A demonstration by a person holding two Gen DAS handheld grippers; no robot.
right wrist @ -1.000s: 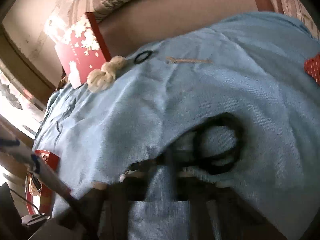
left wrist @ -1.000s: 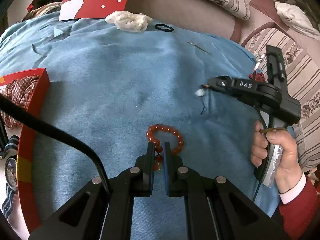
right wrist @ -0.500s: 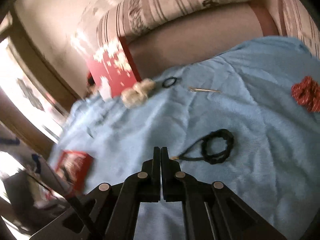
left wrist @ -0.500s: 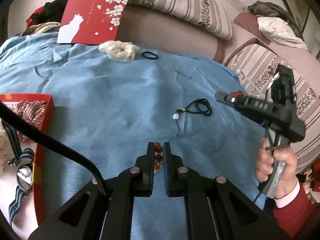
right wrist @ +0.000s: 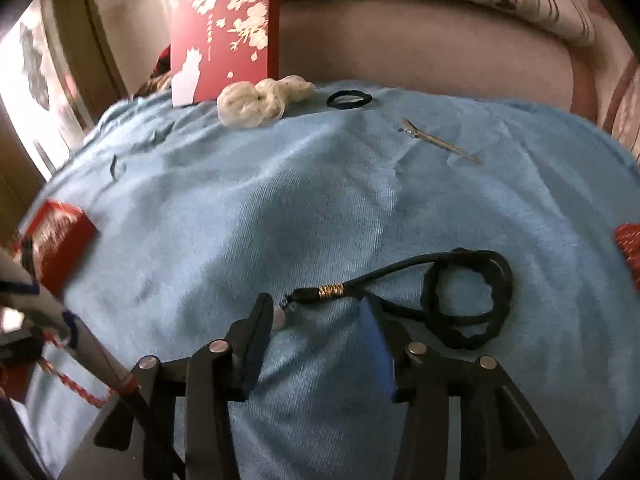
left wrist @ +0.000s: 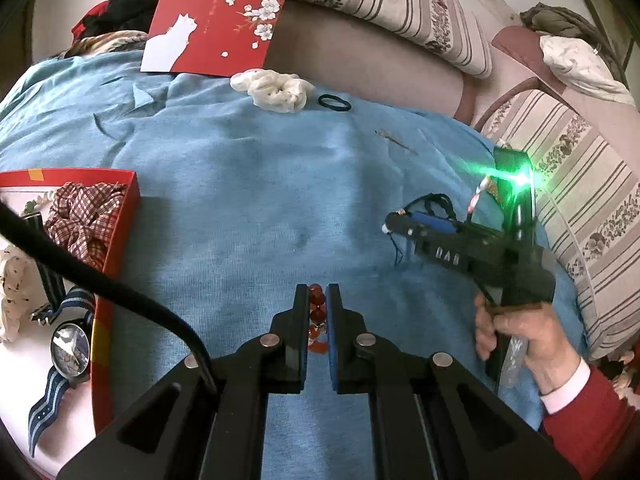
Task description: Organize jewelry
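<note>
Left gripper (left wrist: 317, 300) has its jaws clamped on the red bead bracelet (left wrist: 316, 307), held at six o'clock above the blue blanket (left wrist: 240, 208). Right gripper (right wrist: 320, 312) has its jaws spread wide around the pearl end of the black cord necklace (right wrist: 468, 300), the cord coiling off toward three o'clock on the blanket. At nine o'clock in the left view sits the red box (left wrist: 120, 232), holding a checked scrunchie (left wrist: 80, 216) and a striped-strap watch (left wrist: 70, 350). Up at twelve: white scrunchie (left wrist: 276, 88), black hair tie (left wrist: 334, 102), hair clip (right wrist: 438, 142).
</note>
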